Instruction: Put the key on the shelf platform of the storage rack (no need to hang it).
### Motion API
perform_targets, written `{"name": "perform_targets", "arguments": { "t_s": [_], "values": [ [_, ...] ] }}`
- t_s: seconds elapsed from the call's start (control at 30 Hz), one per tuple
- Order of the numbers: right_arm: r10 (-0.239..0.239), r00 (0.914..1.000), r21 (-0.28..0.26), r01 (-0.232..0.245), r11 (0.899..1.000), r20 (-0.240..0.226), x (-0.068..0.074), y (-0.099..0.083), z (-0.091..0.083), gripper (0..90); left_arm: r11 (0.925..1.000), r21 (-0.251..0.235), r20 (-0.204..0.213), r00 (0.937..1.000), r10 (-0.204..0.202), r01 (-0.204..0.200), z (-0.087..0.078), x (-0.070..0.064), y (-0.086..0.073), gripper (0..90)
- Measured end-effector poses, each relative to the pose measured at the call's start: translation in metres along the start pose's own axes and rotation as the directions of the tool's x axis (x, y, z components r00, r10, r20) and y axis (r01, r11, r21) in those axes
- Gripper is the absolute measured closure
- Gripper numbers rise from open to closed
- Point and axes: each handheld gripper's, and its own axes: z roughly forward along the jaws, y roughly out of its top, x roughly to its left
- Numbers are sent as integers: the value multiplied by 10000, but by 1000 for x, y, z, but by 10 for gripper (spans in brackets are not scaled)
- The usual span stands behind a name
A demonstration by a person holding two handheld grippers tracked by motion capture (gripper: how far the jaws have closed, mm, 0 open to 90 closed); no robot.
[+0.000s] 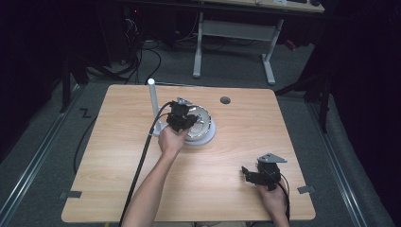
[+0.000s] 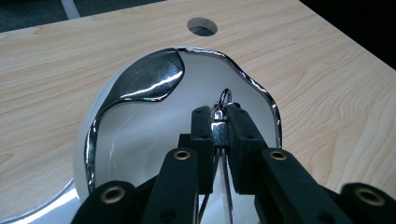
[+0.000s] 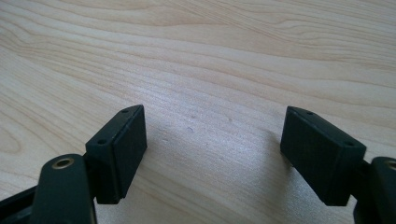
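Note:
A shiny round metal bowl (image 1: 202, 122) rests on a white base (image 1: 209, 137) at the table's middle back. In the left gripper view the bowl (image 2: 154, 84) has a chrome rim and a pale mirror-like inside. My left gripper (image 1: 182, 118) hangs over it, and its jaws (image 2: 219, 114) are shut on a small metal piece (image 2: 219, 127) topped by a little ring (image 2: 225, 95). Thin wires run down from that piece between the jaws. My right gripper (image 1: 250, 176) lies low over the table's front right, and in its own view it (image 3: 212, 135) stands open above bare wood.
A white upright post (image 1: 153, 101) stands just left of the bowl. A round cable hole (image 1: 225, 100) sits near the table's far edge. The left gripper's black cable (image 1: 142, 165) trails toward the front edge. A desk frame stands on the floor behind.

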Motion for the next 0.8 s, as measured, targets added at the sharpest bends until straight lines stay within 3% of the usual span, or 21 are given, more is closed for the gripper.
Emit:
{"name": "perform_targets", "arguments": {
  "t_s": [0.03, 0.07, 0.2, 0.63, 0.8],
  "values": [
    [0, 10000, -1, 0, 10000, 0, 0, 0, 0, 230, 9970, -123, -330, 9965, -766, 763, 2, -5, -2, 817],
    [-2, 10000, -1, 2, 10000, 0, 0, 0, 0, 230, 9979, -184, -345, 9974, -627, 621, 3, -4, -2, 818],
    [29, 10000, 6, -29, 10000, 3, 0, 0, 0, 230, 9969, -354, -479, 9962, -726, 709, 9, -5, -3, 818],
    [1, 10000, 1, -1, 10000, -1, 0, 0, 0, 230, 9991, -250, -821, 9960, -356, 336, 24, -15, -15, 809],
    [1, 10000, 1, -1, 10000, 2, 0, 0, 0, 230, 9990, -210, -606, 9973, -404, 392, 22, -16, -15, 746]
  ]
}}
